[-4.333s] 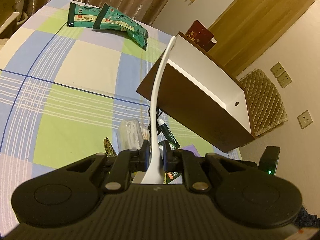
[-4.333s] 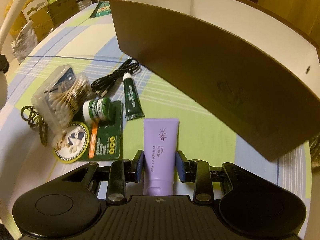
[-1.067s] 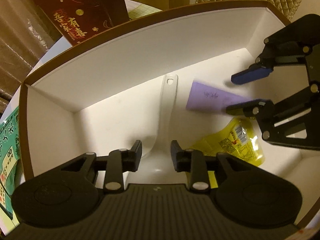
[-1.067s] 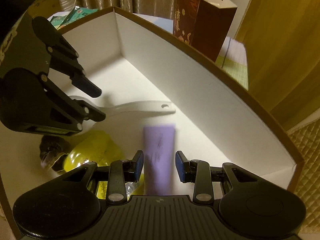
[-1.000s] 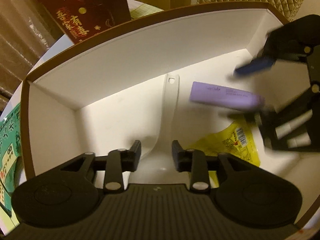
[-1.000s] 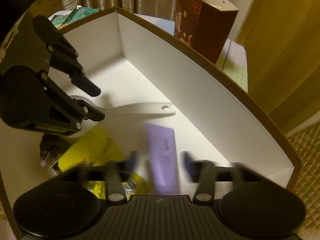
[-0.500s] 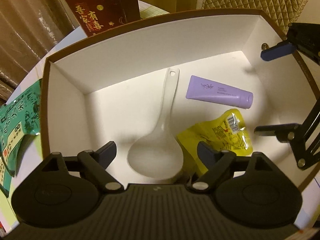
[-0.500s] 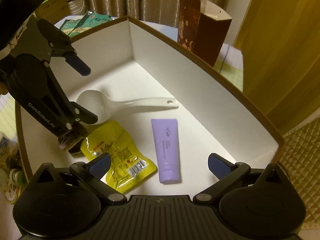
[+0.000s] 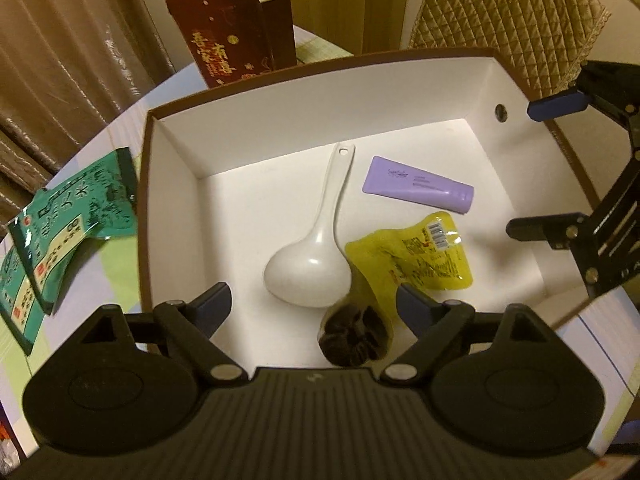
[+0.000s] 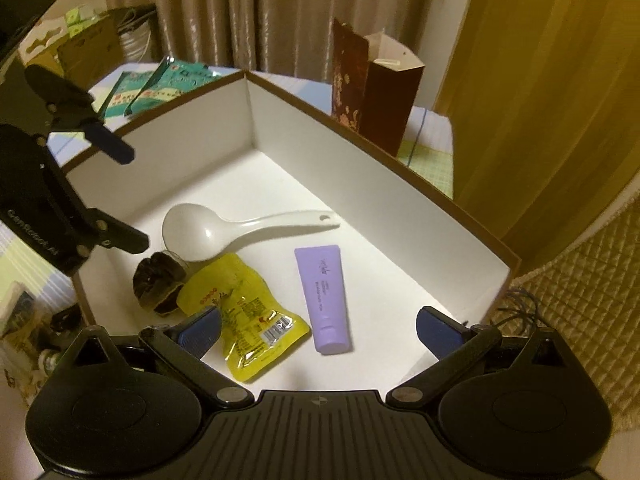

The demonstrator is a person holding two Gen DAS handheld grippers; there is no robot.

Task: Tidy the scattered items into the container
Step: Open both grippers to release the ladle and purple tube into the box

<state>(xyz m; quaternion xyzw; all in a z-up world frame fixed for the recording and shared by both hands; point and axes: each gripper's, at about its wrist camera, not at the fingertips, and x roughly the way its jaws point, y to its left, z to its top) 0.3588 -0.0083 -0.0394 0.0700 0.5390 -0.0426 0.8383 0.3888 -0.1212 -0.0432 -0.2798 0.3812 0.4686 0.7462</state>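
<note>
Both your grippers hang over the box (image 9: 168, 184) with jaws spread wide and nothing in them: the left gripper (image 9: 314, 304) above the near wall, the right gripper (image 10: 318, 330) at the opposite side. Inside lie the spoon (image 9: 316, 248), the tube (image 9: 418, 185), the yellow pouch (image 9: 420, 256) and a dark bundle (image 9: 354, 334) touching the spoon's bowl. The tube lies apart from the rest.

Outside, the green packets (image 9: 76, 208) rest on the cloth (image 9: 102, 272) just beside the box's left wall, and a clutter of small items (image 10: 28, 328) sits near its corner in the right view; too dim to name them.

From here the risks, as I judge them: your wide jaws are close to the box's rim, so swinging out low could catch a wall and shove or tip the box. The two grippers are near each other, so crossing paths could knock them together. The packets are flat and slick and overlap; a pinch may slip, or lift only one
</note>
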